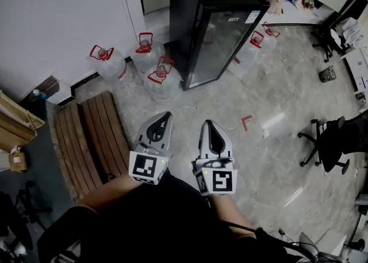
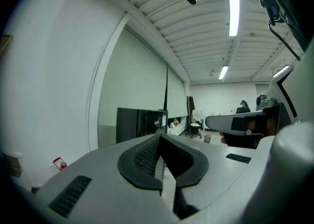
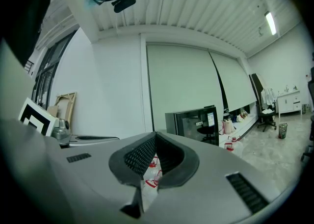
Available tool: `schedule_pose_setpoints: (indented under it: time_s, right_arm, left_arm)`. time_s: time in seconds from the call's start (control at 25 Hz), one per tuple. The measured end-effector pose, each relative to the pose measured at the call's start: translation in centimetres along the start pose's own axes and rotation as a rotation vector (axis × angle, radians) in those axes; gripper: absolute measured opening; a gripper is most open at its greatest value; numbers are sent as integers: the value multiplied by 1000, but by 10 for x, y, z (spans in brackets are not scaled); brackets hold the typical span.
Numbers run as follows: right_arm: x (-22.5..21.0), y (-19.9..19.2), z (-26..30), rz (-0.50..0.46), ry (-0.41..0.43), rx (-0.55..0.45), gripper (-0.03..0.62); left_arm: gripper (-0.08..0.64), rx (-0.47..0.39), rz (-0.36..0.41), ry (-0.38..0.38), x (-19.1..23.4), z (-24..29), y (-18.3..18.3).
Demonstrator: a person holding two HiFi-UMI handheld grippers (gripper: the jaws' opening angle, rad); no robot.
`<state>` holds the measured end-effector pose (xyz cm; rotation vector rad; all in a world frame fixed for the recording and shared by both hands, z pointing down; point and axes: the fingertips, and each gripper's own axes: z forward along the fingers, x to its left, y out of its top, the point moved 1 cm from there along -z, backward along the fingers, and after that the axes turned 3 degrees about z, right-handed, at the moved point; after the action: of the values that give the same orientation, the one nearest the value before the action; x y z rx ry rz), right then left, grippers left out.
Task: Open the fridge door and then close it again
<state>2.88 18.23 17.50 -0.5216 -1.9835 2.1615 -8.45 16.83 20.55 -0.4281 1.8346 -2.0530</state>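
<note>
The black fridge (image 1: 218, 20) with a glass door stands on the floor ahead, its door closed. It also shows small and far off as the fridge (image 2: 140, 125) in the left gripper view and the fridge (image 3: 196, 122) in the right gripper view. My left gripper (image 1: 166, 116) and right gripper (image 1: 206, 124) are held side by side close to the person's body, well short of the fridge and pointing toward it. Both are shut with nothing between the jaws. Neither touches anything.
Several clear water jugs with red caps (image 1: 161, 75) stand left of the fridge, and more jugs (image 1: 253, 46) to its right. A wooden pallet (image 1: 86, 135) lies at the left. An office chair (image 1: 328, 141) is at the right. A red mark (image 1: 246, 122) is on the floor.
</note>
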Motion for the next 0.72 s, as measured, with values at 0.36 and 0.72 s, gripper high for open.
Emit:
schedule_pose_setpoints:
  time_s: [0.36,0.72]
  right_arm:
    - [-56,-7,174,15,-146,34,15]
    - [-116,-64,255,51,-199,76,15]
  left_arm:
    - [8,-20,17,-125,99,166,-1]
    - [32,24,42,-134,125,286,-57]
